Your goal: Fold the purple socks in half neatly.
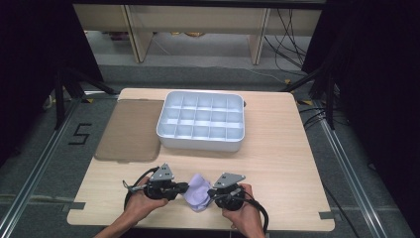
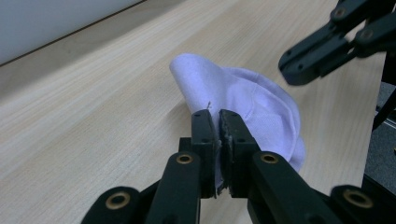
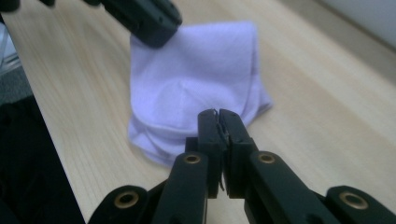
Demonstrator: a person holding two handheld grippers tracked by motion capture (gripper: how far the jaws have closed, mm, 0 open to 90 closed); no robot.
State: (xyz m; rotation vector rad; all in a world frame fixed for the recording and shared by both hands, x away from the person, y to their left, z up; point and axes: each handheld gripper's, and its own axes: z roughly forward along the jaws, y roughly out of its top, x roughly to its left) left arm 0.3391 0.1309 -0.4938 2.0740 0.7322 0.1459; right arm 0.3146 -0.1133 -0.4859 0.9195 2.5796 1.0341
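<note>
My left gripper has its jaws pinched tight on the left edge of the lilac cloth, which lies bunched at the table's near edge. My right gripper is clamped on the cloth's right side. Pulling apart too hard could slip a thin fold free. Farther off, the white divided tray has every compartment empty.

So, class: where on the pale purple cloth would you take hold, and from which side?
Take the pale purple cloth by a thin folded edge, coming in level along the table from either side. It lies bunched with a raised fold, so the edges give the claws something to pinch. Left claw and right claw are shut on opposite edges.
</note>
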